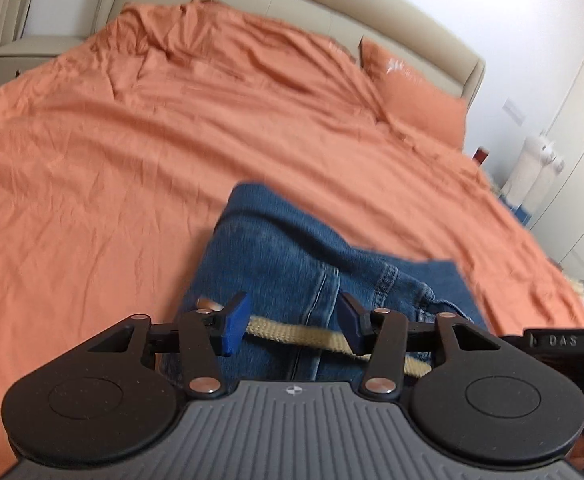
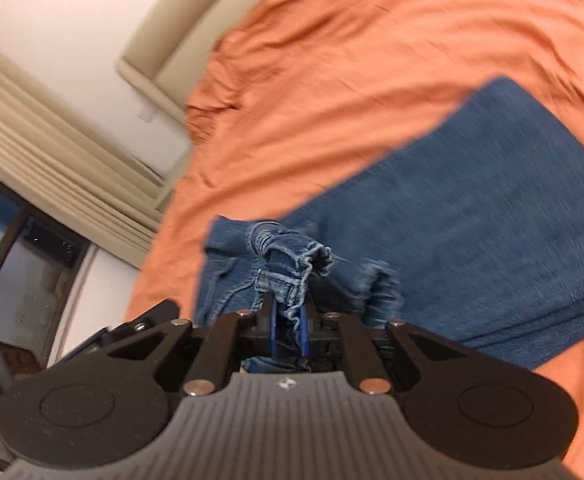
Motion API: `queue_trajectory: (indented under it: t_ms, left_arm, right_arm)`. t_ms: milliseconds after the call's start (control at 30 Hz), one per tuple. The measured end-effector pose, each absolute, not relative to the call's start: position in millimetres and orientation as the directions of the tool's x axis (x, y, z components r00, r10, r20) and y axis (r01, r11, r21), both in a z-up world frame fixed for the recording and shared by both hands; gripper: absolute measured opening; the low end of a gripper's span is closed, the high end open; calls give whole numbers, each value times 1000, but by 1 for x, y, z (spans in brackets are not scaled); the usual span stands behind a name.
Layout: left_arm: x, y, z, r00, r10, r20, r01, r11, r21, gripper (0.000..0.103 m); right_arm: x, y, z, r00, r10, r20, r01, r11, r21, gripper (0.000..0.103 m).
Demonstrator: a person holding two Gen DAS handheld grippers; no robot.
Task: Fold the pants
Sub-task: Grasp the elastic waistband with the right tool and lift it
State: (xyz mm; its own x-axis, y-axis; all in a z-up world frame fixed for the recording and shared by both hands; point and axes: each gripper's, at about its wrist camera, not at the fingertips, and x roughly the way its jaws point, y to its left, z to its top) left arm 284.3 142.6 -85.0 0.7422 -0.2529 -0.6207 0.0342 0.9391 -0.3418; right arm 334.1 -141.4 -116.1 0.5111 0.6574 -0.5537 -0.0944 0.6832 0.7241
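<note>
Blue denim pants (image 1: 292,256) lie on the orange bedsheet (image 1: 132,140), partly folded, with a beige belt (image 1: 292,336) through the waistband. My left gripper (image 1: 292,326) is open; its blue pads stand apart just above the waistband and belt, holding nothing. In the right wrist view my right gripper (image 2: 290,328) is shut on a bunched hem of the pants (image 2: 292,272), lifted off the bed. The rest of the pants (image 2: 492,220) spreads flat to the right.
An orange pillow (image 1: 416,92) and a beige headboard (image 1: 292,8) are at the far end. White wardrobe doors (image 1: 572,140) stand at the right. Curtains (image 2: 52,128) and a window (image 2: 12,248) are beside the bed's left edge.
</note>
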Motion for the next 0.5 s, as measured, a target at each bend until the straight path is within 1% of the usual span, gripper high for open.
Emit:
queue_trajectory:
  t_ms: [100, 200, 267, 300, 333, 367, 500]
  left_arm:
    - [291, 141, -94, 727, -230, -647, 19, 948, -316, 56]
    - [296, 142, -103, 712, -229, -664, 3, 946, -324, 56]
    - [298, 143, -108, 706, -229, -670, 4, 948, -320, 56]
    - [298, 142, -109, 704, -229, -672, 6, 949, -317, 56]
    - [299, 141, -108, 704, -228, -672, 9, 950, -313, 56]
    - [299, 140, -108, 704, -228, -672, 12, 951, -310, 56]
    - [299, 137, -107, 707, -233, -667, 20, 950, -311, 56]
  right_arm:
    - [349, -140, -135, 504, 648, -572, -73, 691, 719, 6]
    - [358, -134, -148, 506, 630, -589, -72, 711, 699, 8]
    - [361, -134, -155, 505, 634, -586, -66, 705, 706, 15]
    - [362, -136, -156, 503, 637, -584, -61, 700, 711, 17]
    - [362, -139, -156, 501, 640, -582, -53, 694, 718, 27]
    - [362, -142, -156, 501, 641, -581, -44, 690, 722, 32]
    - [364, -149, -164, 477, 678, -559, -26, 647, 762, 33]
